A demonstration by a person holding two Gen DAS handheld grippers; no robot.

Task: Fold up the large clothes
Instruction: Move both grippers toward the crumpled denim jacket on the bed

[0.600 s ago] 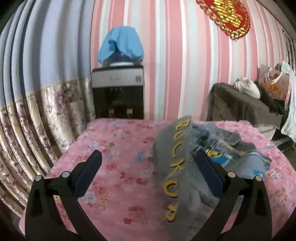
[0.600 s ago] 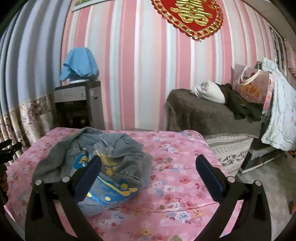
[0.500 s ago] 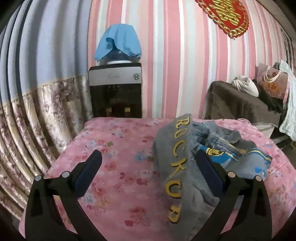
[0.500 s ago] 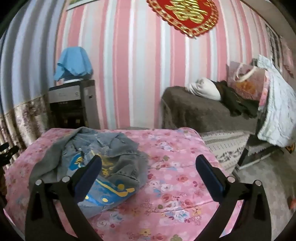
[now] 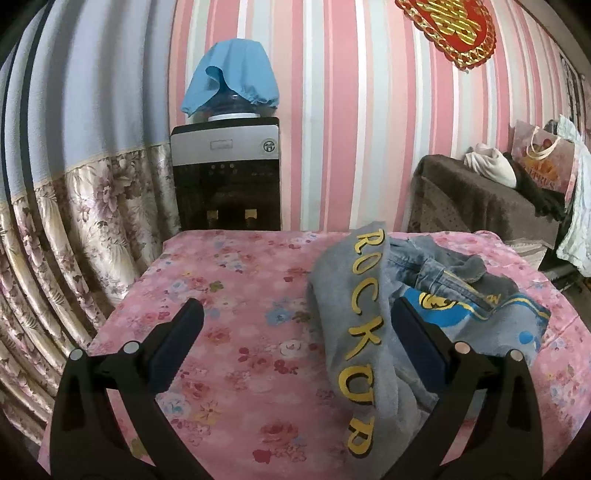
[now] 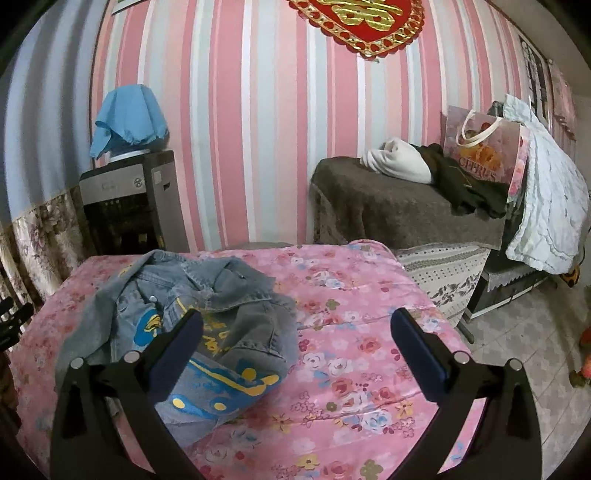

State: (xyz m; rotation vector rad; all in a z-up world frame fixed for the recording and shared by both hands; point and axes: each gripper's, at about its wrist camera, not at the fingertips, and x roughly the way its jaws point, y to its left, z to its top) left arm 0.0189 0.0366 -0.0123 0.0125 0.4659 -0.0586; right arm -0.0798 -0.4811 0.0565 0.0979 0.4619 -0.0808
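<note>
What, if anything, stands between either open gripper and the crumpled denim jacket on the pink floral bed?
Nothing visible does. The left gripper and the right gripper both stand open above the bed, with only bare bedspread and air before the denim jacket.

Against pink-striped wallpaper point(image 6: 258, 129): black-and-silver water dispenser point(image 5: 226, 177) topped by blue cloth-draped bottle point(image 5: 232, 86). Red-and-gold paper ornament point(image 6: 360, 22) high up. Brown-covered bench point(image 6: 399, 210) bearing rolled white cloth point(image 6: 400, 160), pink gift bag point(image 6: 484, 155).
</note>
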